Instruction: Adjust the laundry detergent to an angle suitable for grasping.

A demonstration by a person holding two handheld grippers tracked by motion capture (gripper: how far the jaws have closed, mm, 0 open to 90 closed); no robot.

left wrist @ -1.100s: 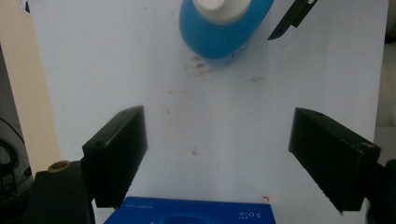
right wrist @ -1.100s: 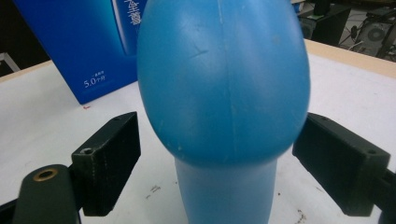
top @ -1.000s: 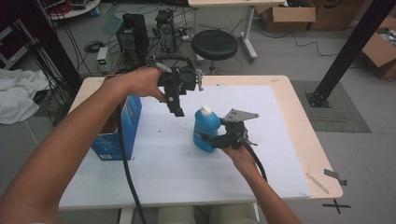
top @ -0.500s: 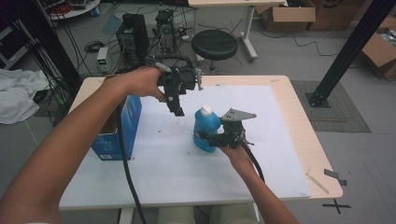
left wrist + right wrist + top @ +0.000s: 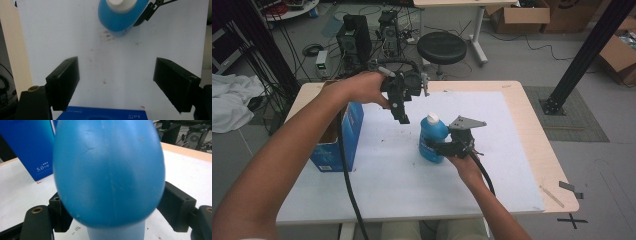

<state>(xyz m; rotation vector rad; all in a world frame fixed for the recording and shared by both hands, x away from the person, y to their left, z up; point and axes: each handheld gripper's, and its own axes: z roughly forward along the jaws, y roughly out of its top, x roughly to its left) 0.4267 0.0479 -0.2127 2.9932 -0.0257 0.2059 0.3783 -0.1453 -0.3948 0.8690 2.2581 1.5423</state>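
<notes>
White sheeting covers a pale wooden table (image 5: 532, 150) in a cluttered workshop. At the left edge a blue carton (image 5: 343, 135) is stood upright. Right of it, the left gripper (image 5: 403, 114) is held raised above the sheet, its jaws wide apart with nothing between them, having just narrowed slightly. Further right, a blue bottle (image 5: 433, 139) with a white cap is stood upright near the table's middle, clasped by the right gripper (image 5: 439, 148), whose jaws have just been closing against its sides.
</notes>
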